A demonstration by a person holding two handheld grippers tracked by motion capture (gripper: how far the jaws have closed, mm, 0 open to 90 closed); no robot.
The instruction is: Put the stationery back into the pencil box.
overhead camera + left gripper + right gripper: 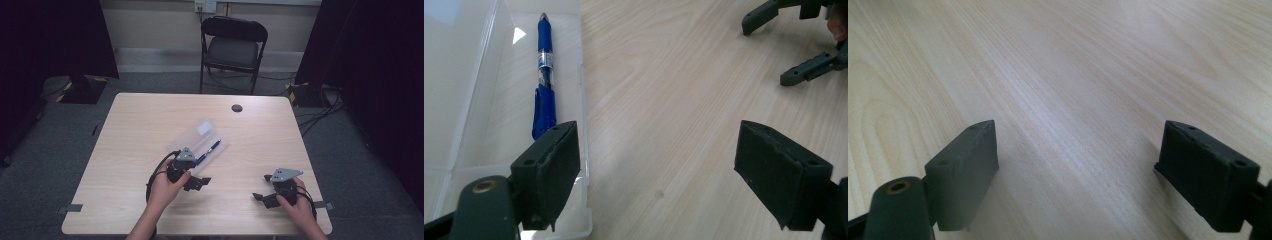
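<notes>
your left tongs (198, 183) hover released beside the blue pen (544, 75) in its clear case (192, 136), your right tongs (262, 187) released low over the bare desk (130, 130).

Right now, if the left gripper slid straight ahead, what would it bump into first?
Mostly bare table lies ahead of the left gripper. Its left jaw already overlaps the clear case holding the blue pen, so probably that edge.

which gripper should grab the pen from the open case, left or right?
Left, probably. The left gripper sits open right at the clear case, and the blue pen lies just ahead of one jaw. The right gripper, also open, is off over bare table.
</notes>
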